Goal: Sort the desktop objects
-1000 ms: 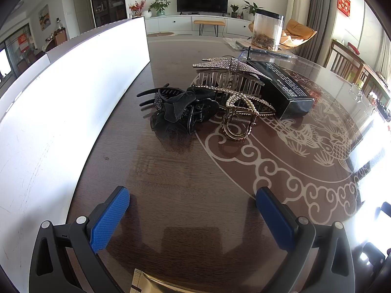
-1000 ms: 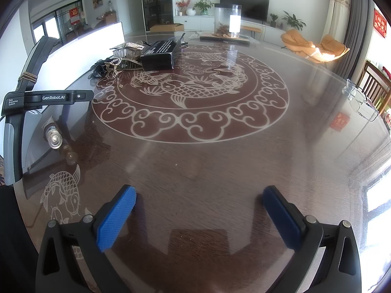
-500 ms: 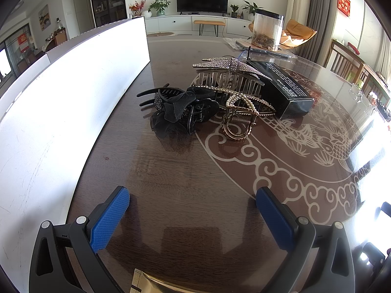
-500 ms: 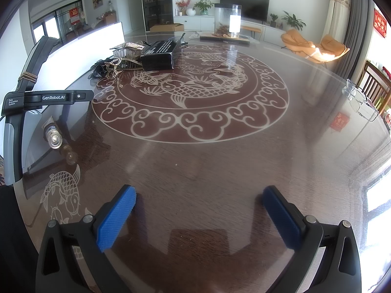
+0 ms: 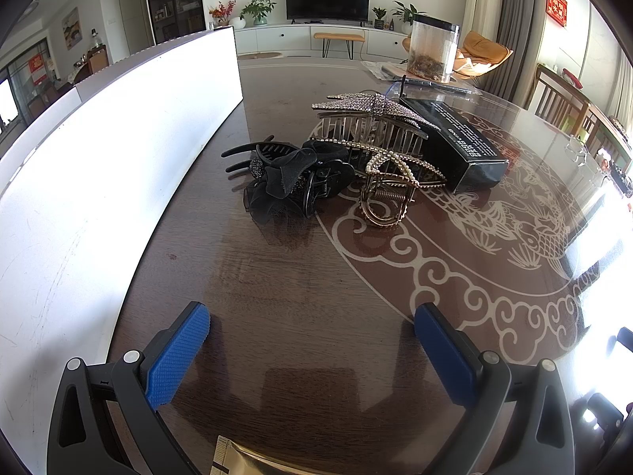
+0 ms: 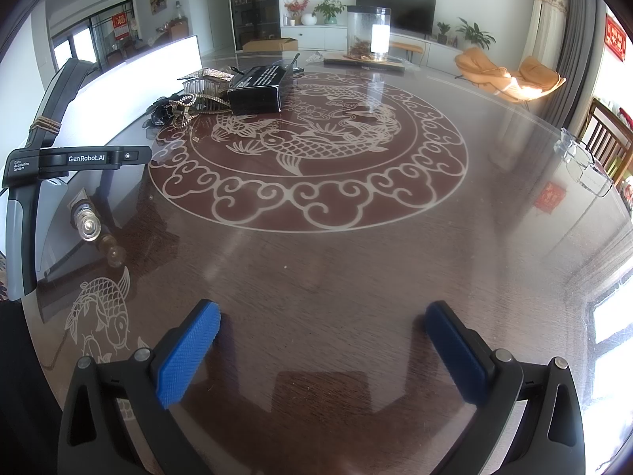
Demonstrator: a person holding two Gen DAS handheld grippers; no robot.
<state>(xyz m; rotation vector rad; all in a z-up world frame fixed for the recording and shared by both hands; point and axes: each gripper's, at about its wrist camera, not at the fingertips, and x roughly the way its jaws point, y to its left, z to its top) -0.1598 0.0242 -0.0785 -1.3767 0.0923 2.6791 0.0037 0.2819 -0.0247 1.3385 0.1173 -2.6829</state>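
Observation:
A heap of hair clips lies ahead in the left wrist view: a black bow claw clip point(image 5: 292, 182), a gold pearl clip point(image 5: 389, 194) and a rhinestone star clip point(image 5: 372, 113) behind them. A black box point(image 5: 459, 144) rests against the heap's right side. My left gripper point(image 5: 312, 326) is open and holds nothing, well short of the clips. My right gripper point(image 6: 322, 328) is open over bare table, with the clips point(image 6: 186, 105) and the black box point(image 6: 259, 89) far off at upper left. The left gripper's body point(image 6: 47, 158) shows at that view's left edge.
A long white box wall point(image 5: 99, 166) runs along the left of the glass-topped round table point(image 5: 300, 277). A clear jar point(image 5: 433, 53) stands at the far side. A gold packet point(image 5: 253, 461) lies under the left gripper. Chairs point(image 6: 607, 142) stand at the right.

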